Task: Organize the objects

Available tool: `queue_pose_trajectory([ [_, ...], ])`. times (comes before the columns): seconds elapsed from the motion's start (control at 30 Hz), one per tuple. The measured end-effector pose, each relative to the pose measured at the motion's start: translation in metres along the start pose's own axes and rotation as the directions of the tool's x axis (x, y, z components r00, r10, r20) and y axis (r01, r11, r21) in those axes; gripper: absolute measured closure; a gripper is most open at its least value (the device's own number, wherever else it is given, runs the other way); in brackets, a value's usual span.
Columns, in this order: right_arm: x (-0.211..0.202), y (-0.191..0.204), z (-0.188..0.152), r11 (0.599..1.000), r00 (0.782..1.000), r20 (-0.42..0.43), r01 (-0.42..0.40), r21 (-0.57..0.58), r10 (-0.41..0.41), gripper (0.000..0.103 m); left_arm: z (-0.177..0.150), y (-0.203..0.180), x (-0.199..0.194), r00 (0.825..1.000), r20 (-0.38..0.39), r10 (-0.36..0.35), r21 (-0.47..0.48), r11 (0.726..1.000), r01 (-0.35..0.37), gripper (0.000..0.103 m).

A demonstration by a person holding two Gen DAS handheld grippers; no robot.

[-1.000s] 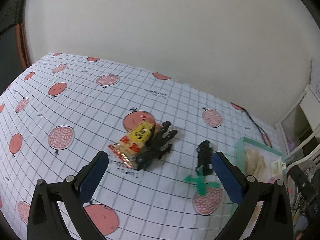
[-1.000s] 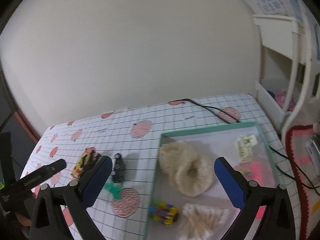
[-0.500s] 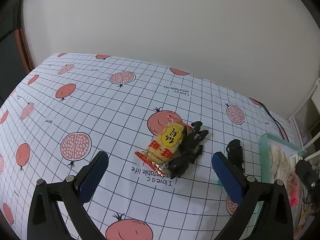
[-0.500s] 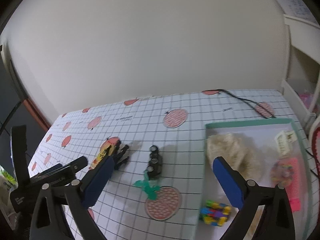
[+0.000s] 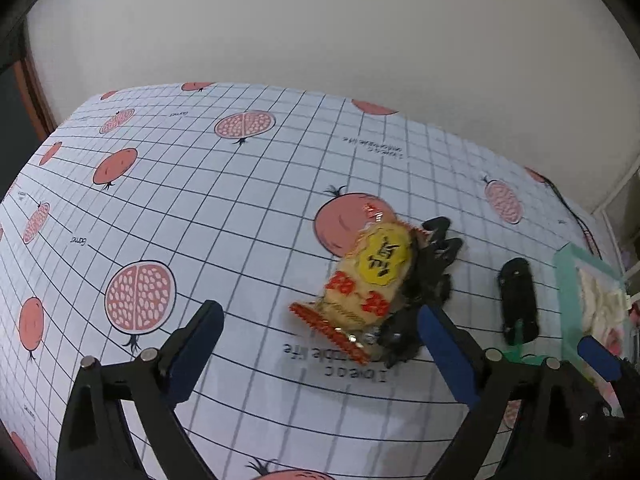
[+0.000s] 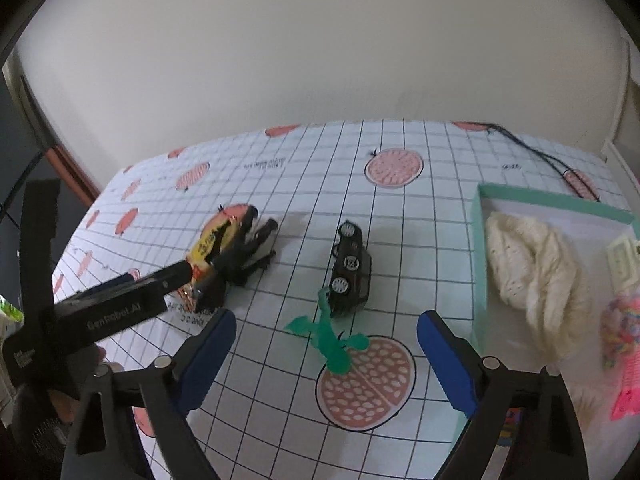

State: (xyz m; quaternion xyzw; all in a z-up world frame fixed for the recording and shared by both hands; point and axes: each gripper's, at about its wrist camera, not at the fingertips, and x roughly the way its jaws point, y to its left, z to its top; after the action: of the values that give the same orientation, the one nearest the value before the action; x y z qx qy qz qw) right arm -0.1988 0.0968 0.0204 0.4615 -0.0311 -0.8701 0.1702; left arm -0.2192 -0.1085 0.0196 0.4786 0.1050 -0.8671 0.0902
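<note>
A yellow-and-red snack packet (image 5: 368, 280) leans on a black claw clip (image 5: 430, 272) on the pomegranate-print cloth. My left gripper (image 5: 320, 346) stands open just in front of them, with nothing between its fingers. To their right a black toy car (image 6: 350, 268) lies on its side, touching a green plastic sprig (image 6: 332, 340). The right gripper (image 6: 326, 362) hangs open over the sprig, holding nothing. In the right wrist view the packet (image 6: 212, 240) and clip (image 6: 248, 256) sit at the left, partly hidden by the left gripper's arm.
At the right stands a teal tray (image 6: 480, 260) holding a cream knitted piece (image 6: 532, 272), a white tag (image 6: 624, 260) and a pink item (image 6: 628, 340). A black cable (image 6: 532, 152) runs across the far right corner. A plain wall backs the table.
The left gripper has come closer to the snack packet and clip. The right gripper has swung left from over the tray to the toy car and green sprig. Both stayed open.
</note>
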Motion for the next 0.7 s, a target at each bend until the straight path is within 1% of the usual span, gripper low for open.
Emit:
queue_pose_trajectory([
  [0.13, 0.009, -0.002, -0.001, 1.0, 1.0, -0.029, 0.004, 0.004, -0.004, 0.01, 0.003, 0.005, 0.005, 1.0, -0.009, -0.021, 0.004, 1.0, 0.022, 0.006],
  [0.2, 0.012, -0.003, -0.002, 1.0, 0.999, -0.04, 0.008, 0.005, -0.008, 0.013, 0.007, 0.002, 0.012, 0.999, -0.029, -0.016, 0.041, 0.999, 0.017, 0.006],
  [0.23, 0.015, -0.003, -0.003, 1.0, 0.999, -0.051, 0.011, 0.006, -0.011, 0.013, 0.008, 0.0, 0.014, 1.0, -0.032, 0.0, 0.066, 0.998, 0.002, 0.006],
  [0.3, 0.021, -0.003, -0.005, 1.0, 0.997, -0.071, 0.016, 0.003, -0.016, 0.018, 0.008, -0.003, 0.016, 0.999, -0.034, 0.008, 0.102, 0.995, -0.004, 0.006],
  [0.43, 0.027, -0.002, -0.008, 1.0, 0.996, -0.09, 0.024, -0.001, -0.024, 0.02, 0.007, -0.004, 0.02, 0.999, -0.038, -0.013, 0.115, 0.993, 0.017, 0.006],
  [0.6, 0.032, 0.0, -0.01, 0.999, 0.995, -0.098, 0.03, -0.01, -0.031, 0.02, 0.006, -0.007, 0.028, 0.998, -0.063, -0.007, 0.142, 0.99, 0.016, 0.008],
  [0.7, 0.033, 0.001, -0.011, 1.0, 0.995, -0.095, 0.029, -0.009, -0.03, 0.02, 0.007, -0.008, 0.032, 0.998, -0.061, -0.006, 0.135, 0.991, 0.015, 0.008],
])
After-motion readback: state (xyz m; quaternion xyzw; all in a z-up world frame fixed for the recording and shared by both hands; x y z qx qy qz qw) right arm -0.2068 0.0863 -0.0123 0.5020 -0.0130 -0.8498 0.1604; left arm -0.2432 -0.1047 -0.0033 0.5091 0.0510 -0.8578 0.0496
